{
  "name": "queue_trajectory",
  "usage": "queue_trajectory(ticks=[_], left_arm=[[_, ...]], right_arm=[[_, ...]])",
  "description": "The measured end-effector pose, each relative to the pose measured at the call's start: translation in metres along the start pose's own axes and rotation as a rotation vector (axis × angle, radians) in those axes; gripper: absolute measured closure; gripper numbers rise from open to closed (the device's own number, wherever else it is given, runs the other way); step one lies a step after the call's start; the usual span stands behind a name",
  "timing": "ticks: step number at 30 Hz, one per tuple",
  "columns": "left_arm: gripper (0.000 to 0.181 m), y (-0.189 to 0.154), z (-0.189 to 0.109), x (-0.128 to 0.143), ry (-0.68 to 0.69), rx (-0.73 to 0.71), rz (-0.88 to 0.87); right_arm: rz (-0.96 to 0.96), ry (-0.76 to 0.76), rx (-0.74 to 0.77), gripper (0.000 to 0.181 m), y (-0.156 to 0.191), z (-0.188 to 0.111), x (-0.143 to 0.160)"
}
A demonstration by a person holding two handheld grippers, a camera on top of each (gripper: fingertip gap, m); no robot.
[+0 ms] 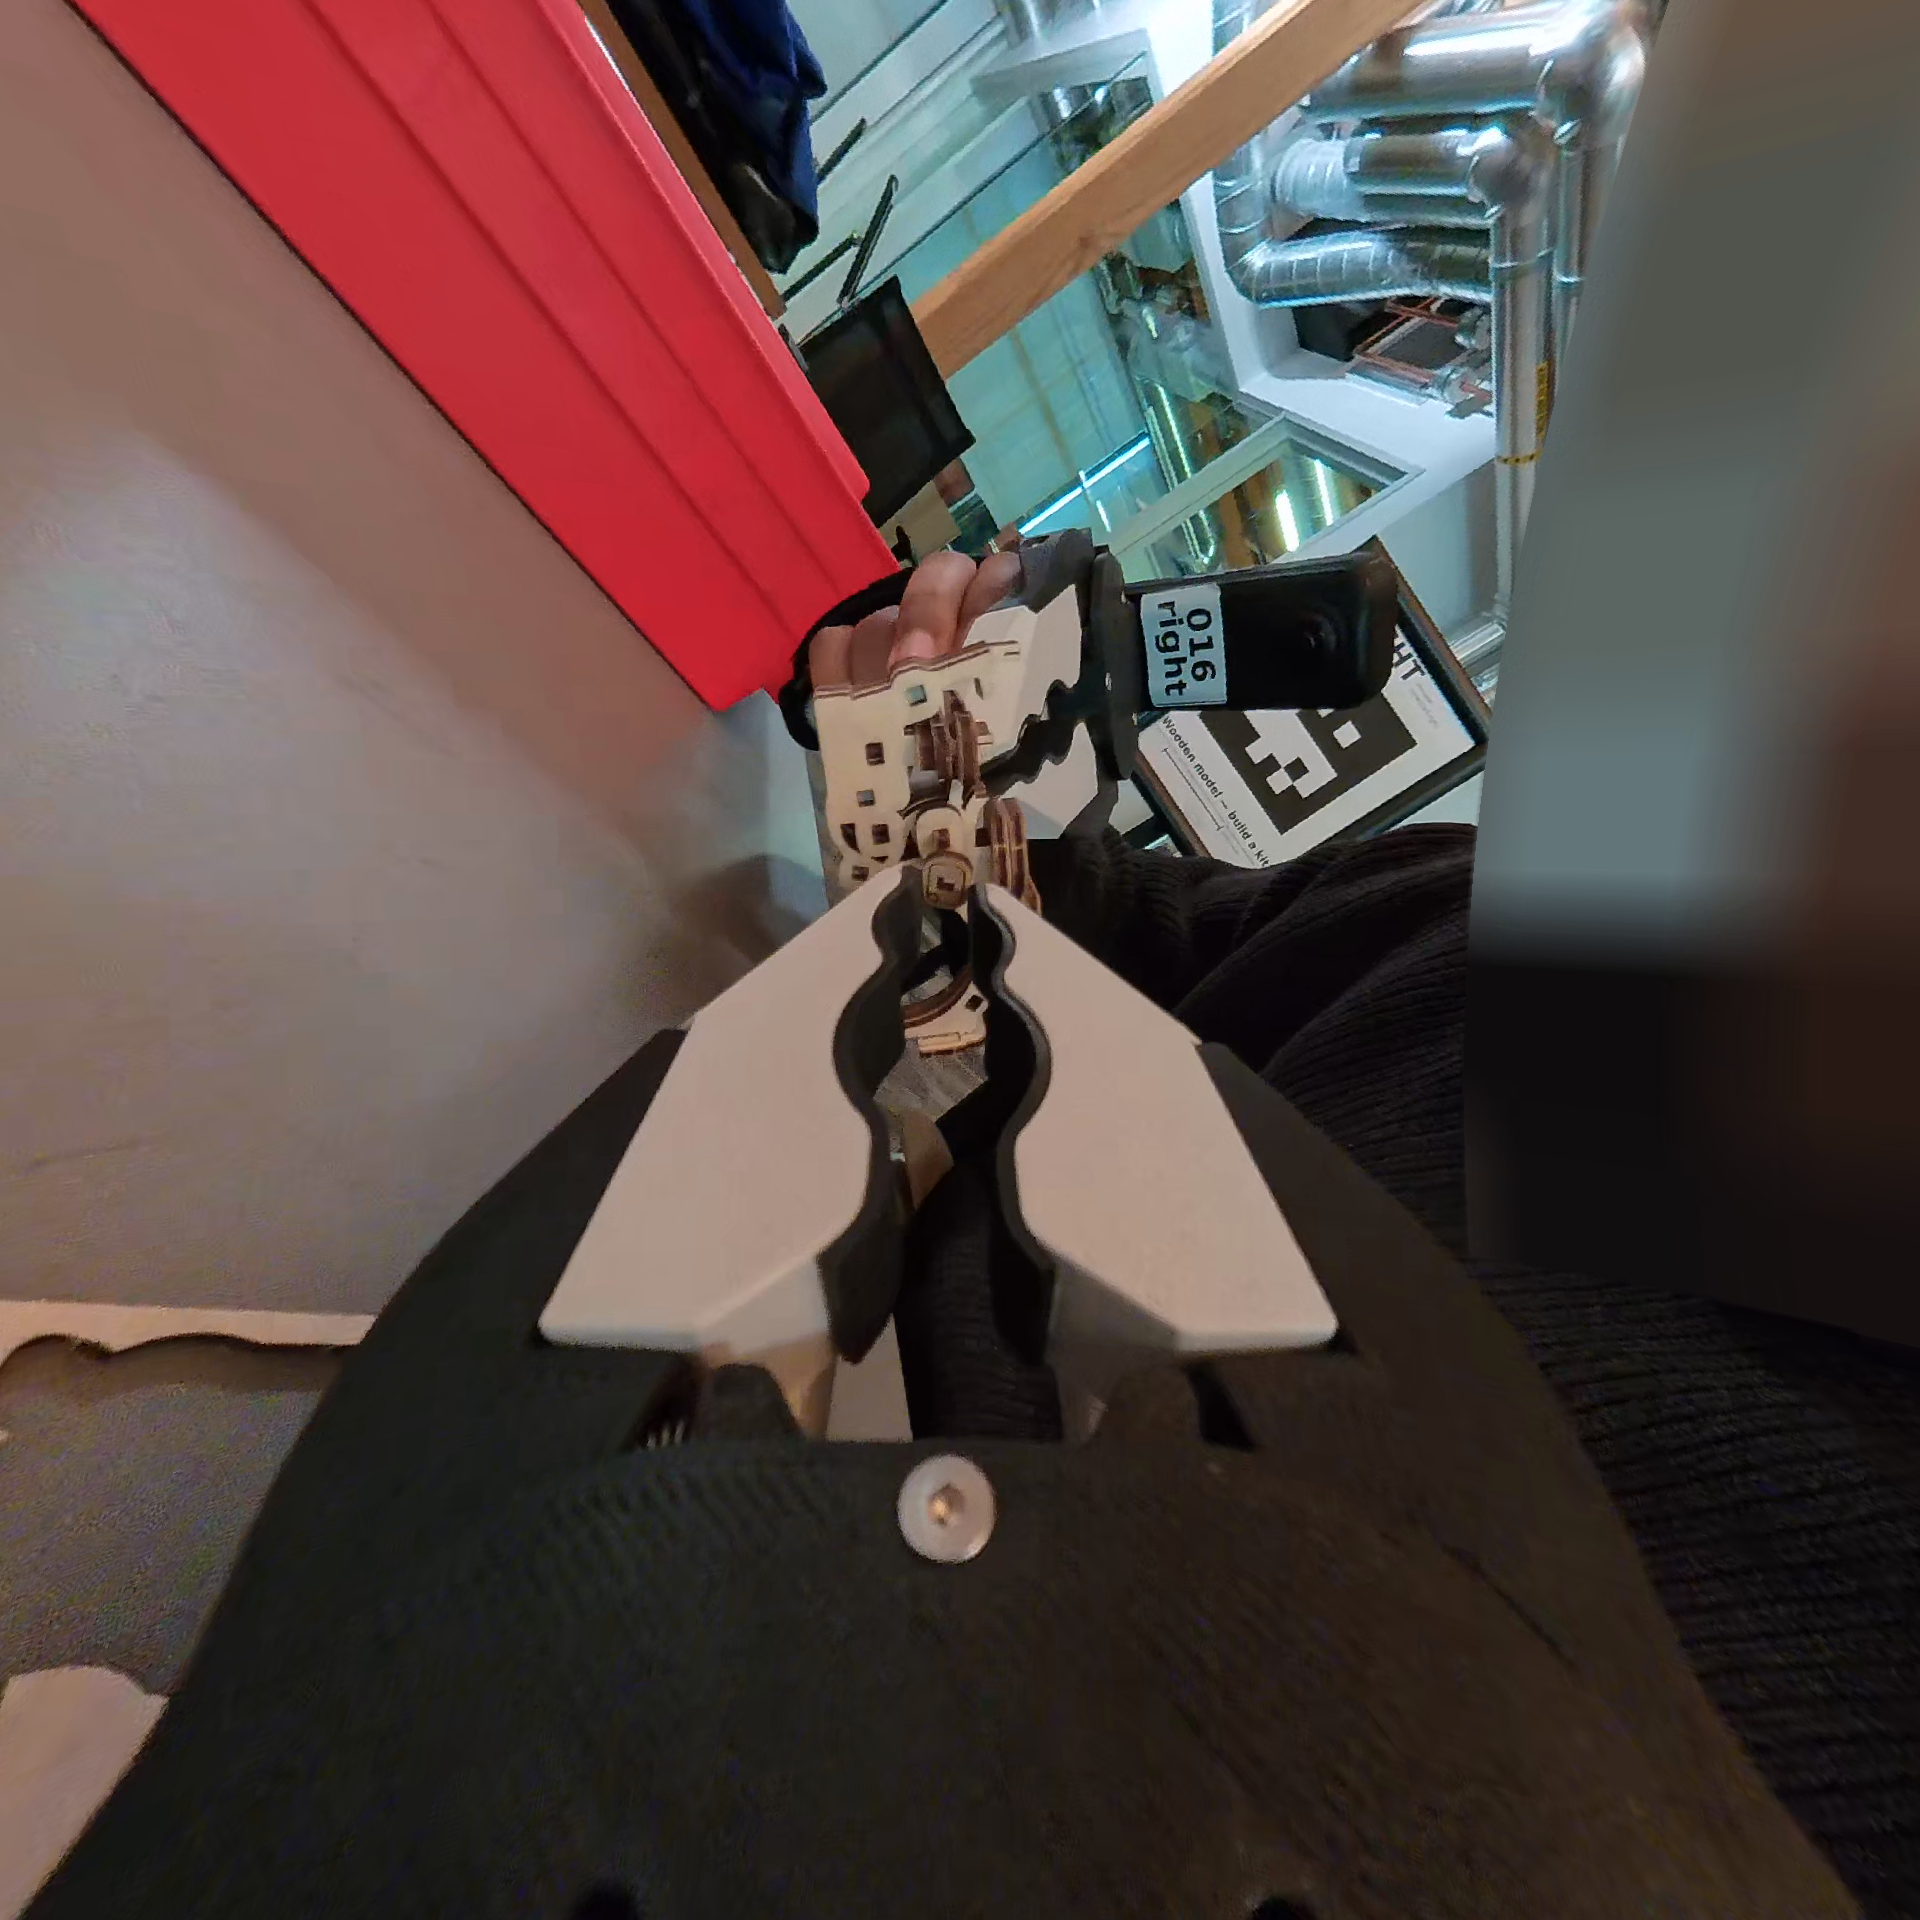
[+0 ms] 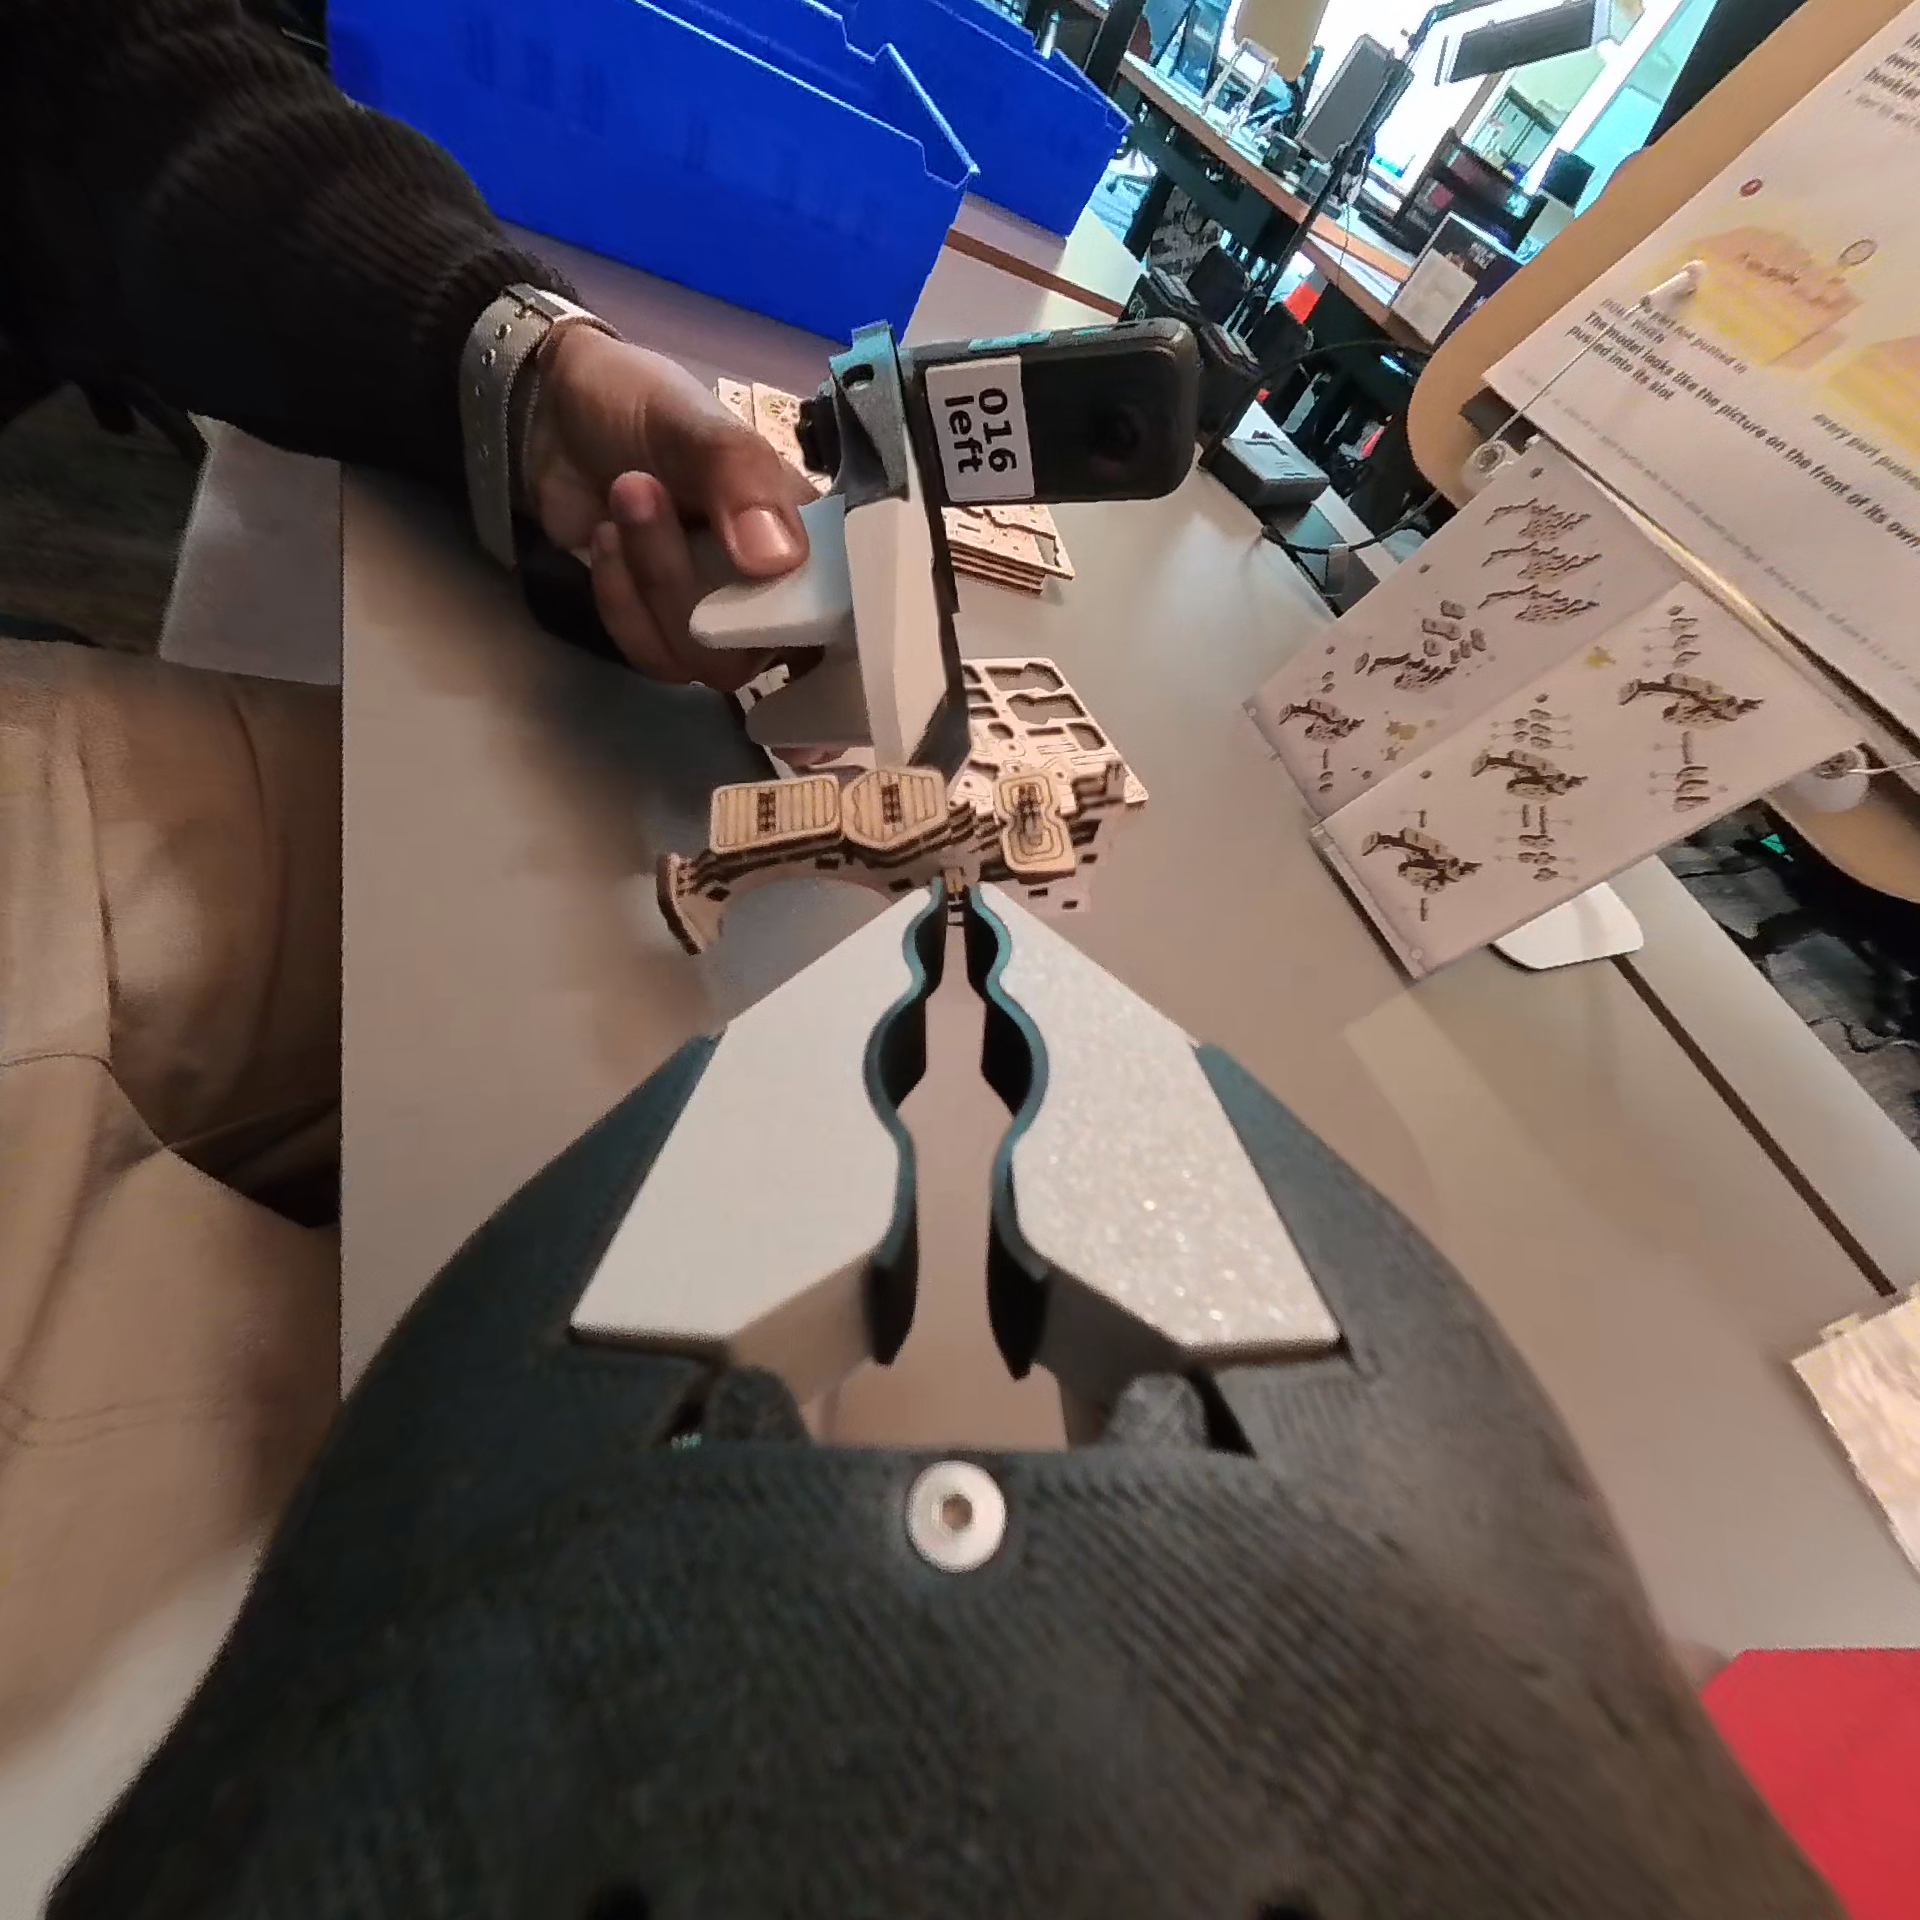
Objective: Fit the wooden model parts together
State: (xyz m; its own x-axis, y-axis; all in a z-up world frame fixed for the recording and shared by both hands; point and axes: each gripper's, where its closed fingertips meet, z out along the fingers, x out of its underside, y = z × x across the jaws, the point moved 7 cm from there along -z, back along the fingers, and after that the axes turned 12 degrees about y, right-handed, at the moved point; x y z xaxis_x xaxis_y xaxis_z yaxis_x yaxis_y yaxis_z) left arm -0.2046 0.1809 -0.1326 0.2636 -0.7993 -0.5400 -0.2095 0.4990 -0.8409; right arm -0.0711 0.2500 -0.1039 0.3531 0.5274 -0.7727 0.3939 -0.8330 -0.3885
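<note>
Both grippers meet mid-air over the table [image 2: 540,790], tips nearly touching, with the wooden model [image 2: 862,842] between them.

The right gripper [image 2: 954,902] is pinched shut on a small tab at the model's underside, fingers almost together with just that sliver of wood in the tips. It points forward and slightly up at the model, which hangs above the table near the part sheets [image 2: 1049,748].

The left gripper [image 1: 951,891] comes in from the opposite side and is clamped on a little wooden piece [image 1: 943,879] at its very tips. In the right view it stands nearly upright, coming down onto the model from above, and the left hand [image 2: 665,488] wraps its handle, thumb flat on the grey grip, with a dark sleeve and a grey wrist strap behind it. In the left view the right hand [image 1: 914,634] curls round the other handle, fingers forward.

Instruction sheets [image 2: 1507,748] hang at the right, blue bins [image 2: 675,135] sit far left, and a red bin [image 1: 499,281] fills the left view's upper left.
</note>
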Motion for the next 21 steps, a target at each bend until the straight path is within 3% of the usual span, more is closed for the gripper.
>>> queue_trajectory(ticks=[21], left_arm=[[0.174, -0.005, -0.011, -0.004, -0.002, -0.082, 0.07]], right_arm=[[-0.005, 0.084, 0.085, 0.18, 0.005, 0.005, -0.009]])
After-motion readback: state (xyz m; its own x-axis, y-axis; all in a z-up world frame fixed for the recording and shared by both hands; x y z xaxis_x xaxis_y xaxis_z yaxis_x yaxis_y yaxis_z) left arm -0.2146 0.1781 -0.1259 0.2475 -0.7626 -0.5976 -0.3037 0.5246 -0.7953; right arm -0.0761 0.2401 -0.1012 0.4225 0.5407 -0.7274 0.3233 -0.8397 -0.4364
